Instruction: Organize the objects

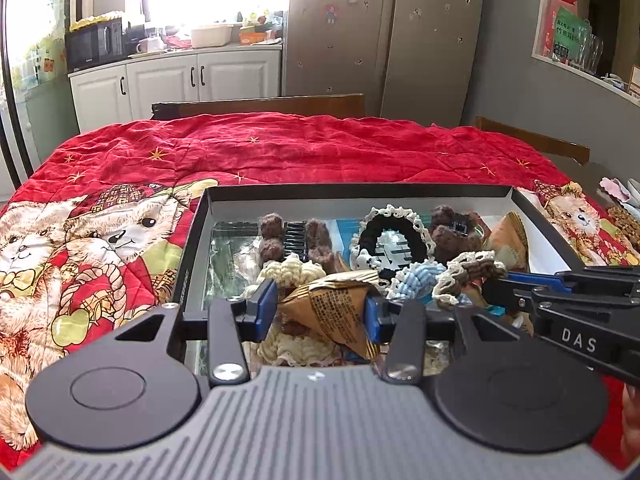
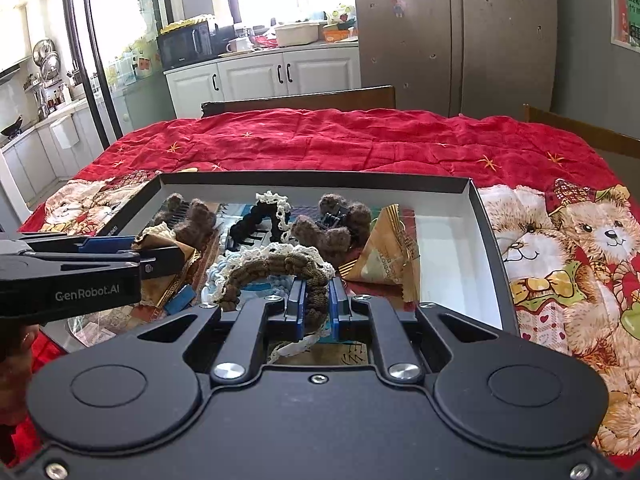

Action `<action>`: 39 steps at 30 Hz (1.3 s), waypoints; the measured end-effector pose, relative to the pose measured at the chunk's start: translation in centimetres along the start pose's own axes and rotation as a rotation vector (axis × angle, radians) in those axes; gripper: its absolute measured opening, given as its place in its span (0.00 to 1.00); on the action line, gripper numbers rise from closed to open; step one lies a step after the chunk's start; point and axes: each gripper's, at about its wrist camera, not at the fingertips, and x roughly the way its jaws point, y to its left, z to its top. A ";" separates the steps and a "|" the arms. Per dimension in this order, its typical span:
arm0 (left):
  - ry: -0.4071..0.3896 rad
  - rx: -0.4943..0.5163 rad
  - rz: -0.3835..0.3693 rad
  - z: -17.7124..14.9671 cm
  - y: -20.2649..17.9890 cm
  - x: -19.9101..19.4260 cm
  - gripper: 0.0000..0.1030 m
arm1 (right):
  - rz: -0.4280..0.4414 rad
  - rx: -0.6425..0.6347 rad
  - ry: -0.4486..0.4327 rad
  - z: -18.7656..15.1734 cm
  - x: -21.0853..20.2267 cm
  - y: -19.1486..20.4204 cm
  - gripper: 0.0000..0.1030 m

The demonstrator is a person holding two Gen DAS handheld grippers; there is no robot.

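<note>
We see the left gripper (image 1: pixel 320 304) clamped on a tan triangular packet (image 1: pixel 332 312) above the box's (image 1: pixel 360 191) near edge, while the right gripper (image 2: pixel 314 304), nearly shut, pinches a brown lace-trimmed scrunchie (image 2: pixel 280 270) over the box's near middle.

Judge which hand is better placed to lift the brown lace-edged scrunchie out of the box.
Right. The right gripper is shut on the brown scrunchie; the left gripper holds a tan packet.
</note>
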 end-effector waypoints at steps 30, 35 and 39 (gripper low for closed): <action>-0.080 -0.003 0.003 0.3 -0.3 -6.8 0.88 | -0.016 -0.049 -0.098 -0.6 -7.6 1.5 0.39; -0.099 0.007 0.031 -0.6 -0.3 -9.7 0.96 | -0.004 -0.034 -0.115 -1.5 -10.7 1.7 0.47; -0.110 -0.006 0.056 -1.6 -0.1 -11.9 1.00 | 0.007 -0.041 -0.115 -2.6 -13.1 2.1 0.56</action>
